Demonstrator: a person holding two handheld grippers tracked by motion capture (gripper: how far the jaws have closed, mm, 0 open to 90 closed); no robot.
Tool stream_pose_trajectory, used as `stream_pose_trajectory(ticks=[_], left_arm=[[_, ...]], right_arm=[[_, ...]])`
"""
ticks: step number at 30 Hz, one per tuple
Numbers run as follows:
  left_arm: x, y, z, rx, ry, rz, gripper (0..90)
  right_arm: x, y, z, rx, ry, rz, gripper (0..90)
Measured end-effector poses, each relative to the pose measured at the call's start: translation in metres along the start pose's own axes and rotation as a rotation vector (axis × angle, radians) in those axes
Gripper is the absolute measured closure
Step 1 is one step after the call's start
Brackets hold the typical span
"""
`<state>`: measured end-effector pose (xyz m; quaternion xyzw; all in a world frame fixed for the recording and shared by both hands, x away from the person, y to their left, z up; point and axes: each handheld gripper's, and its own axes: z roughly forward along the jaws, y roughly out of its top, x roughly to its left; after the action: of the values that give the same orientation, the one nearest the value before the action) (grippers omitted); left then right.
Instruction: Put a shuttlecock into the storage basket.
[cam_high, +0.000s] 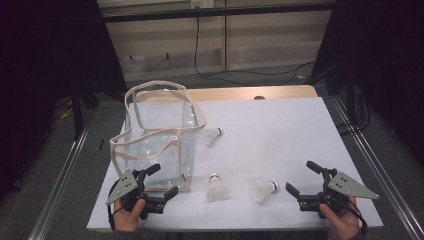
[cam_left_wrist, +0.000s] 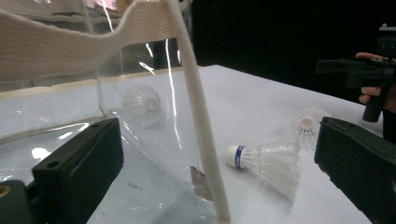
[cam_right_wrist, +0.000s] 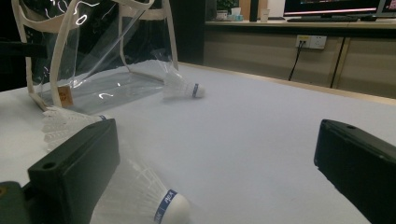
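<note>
A clear plastic tote bag (cam_high: 160, 137) with beige trim stands upright at the table's left. Three white shuttlecocks lie on the white sheet: one beside the bag (cam_high: 214, 135), one in the middle front (cam_high: 216, 188), one to its right (cam_high: 262, 189). My left gripper (cam_high: 164, 181) is open at the bag's front corner, its jaws straddling the beige corner seam (cam_left_wrist: 205, 140) without touching; the middle shuttlecock (cam_left_wrist: 266, 163) lies just beyond. My right gripper (cam_high: 301, 176) is open and empty, right of the nearest shuttlecock (cam_right_wrist: 154, 198). The bag (cam_right_wrist: 93, 56) shows farther off.
The white sheet (cam_high: 280, 125) covers a wooden table whose far edge (cam_high: 240, 93) shows at the back. Metal rails (cam_high: 65, 165) run along both sides. Cables (cam_high: 250, 75) lie on the floor behind. Bare sheet spreads across the right and back.
</note>
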<state>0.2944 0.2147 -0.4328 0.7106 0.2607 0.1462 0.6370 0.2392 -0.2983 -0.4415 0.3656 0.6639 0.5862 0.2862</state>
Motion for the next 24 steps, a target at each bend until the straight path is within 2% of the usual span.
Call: stream_pose_trajectory(ticks=[4,9,14,24], left_arm=[[-0.004,0.000,0.003,0.004,-0.019,0.000,1.3],[-0.007,0.001,0.009,0.006,-0.039,-0.003,1.3],[-0.010,0.000,0.014,0.018,-0.065,-0.002,1.3],[-0.013,0.000,0.019,0.026,-0.086,-0.005,1.4]], right_arm=[[-0.002,0.000,0.000,-0.004,-0.004,0.014,0.1],[-0.001,0.000,0.000,0.000,-0.004,-0.003,0.1],[0.000,0.000,0.000,-0.002,-0.001,0.003,0.1],[0.000,0.000,0.001,0.001,0.004,-0.004,0.1]])
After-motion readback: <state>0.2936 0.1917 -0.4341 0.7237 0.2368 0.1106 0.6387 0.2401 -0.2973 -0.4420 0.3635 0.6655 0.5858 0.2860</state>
